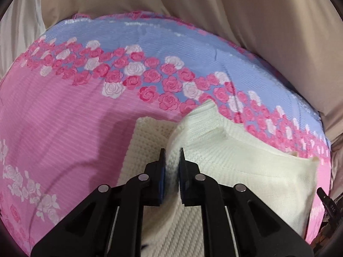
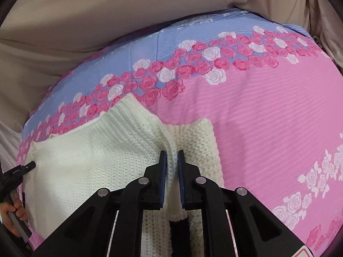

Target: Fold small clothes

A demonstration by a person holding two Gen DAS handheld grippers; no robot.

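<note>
Left gripper (image 1: 172, 153) pinches cream knit garment (image 1: 246, 160); right gripper (image 2: 172, 155) pinches same garment's fold; rose-print sheet (image 1: 64, 117) beneath, 12 o'clock.

Left gripper (image 1: 172, 157) angled steeply down, jaws nearly together, blue pads (image 1: 163, 167) pinching a fold of white knit sweater (image 1: 246, 154). Right gripper (image 2: 172, 158) mirrors it, same downward tilt, its pads clamped on a ridge of the knit too. At the right view's left edge, a hand (image 2: 15, 208) wraps the other gripper's handle.
</note>
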